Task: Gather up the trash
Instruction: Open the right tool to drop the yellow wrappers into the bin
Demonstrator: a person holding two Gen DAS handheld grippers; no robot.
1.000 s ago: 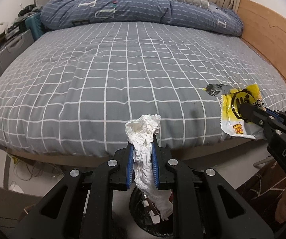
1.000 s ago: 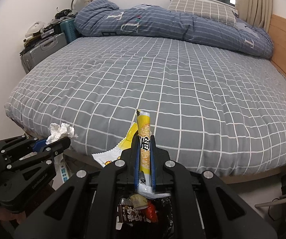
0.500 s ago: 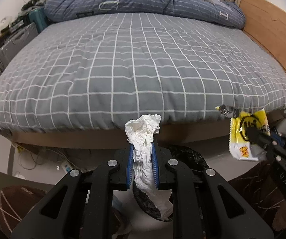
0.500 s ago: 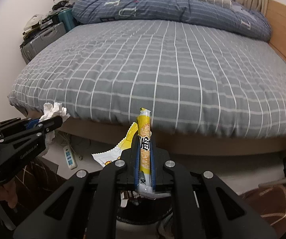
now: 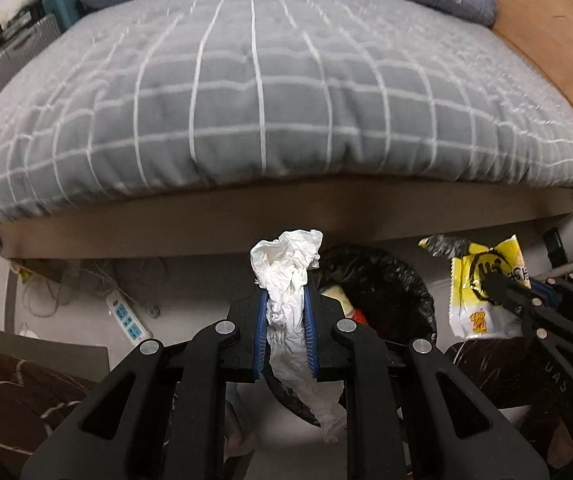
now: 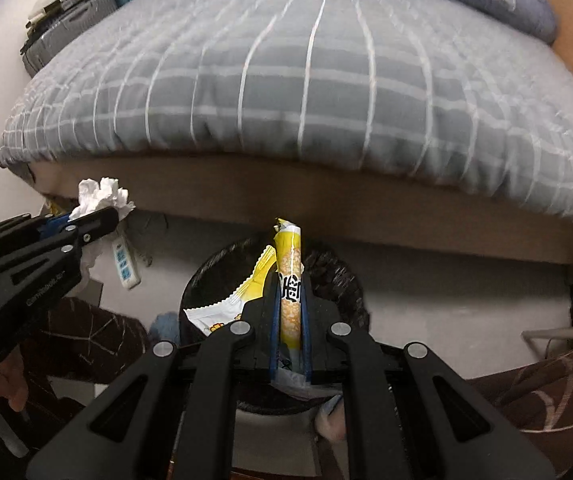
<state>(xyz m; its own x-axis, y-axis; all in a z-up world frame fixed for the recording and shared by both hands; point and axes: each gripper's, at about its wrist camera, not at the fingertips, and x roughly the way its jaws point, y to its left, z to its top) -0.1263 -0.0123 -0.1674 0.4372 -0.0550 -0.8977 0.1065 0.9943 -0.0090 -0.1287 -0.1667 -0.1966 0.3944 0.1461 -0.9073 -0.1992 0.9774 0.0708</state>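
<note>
Crumpled tissue (image 5: 292, 276) and yellow snack wrapper (image 6: 291, 292) are clamped in jaws above the black-lined bin (image 6: 338, 280); each is best centred before release.

Trash bin (image 6: 338, 276) half hidden behind right tongs (image 6: 290, 316).

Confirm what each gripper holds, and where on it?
The left gripper pinches a crumpled white tissue around its middle, both ends sticking out. The right gripper clamps a yellow snack wrapper across its folded middle.

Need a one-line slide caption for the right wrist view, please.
Right gripper clamps a yellow snack wrapper above the black-lined trash bin beside the bed.
</note>
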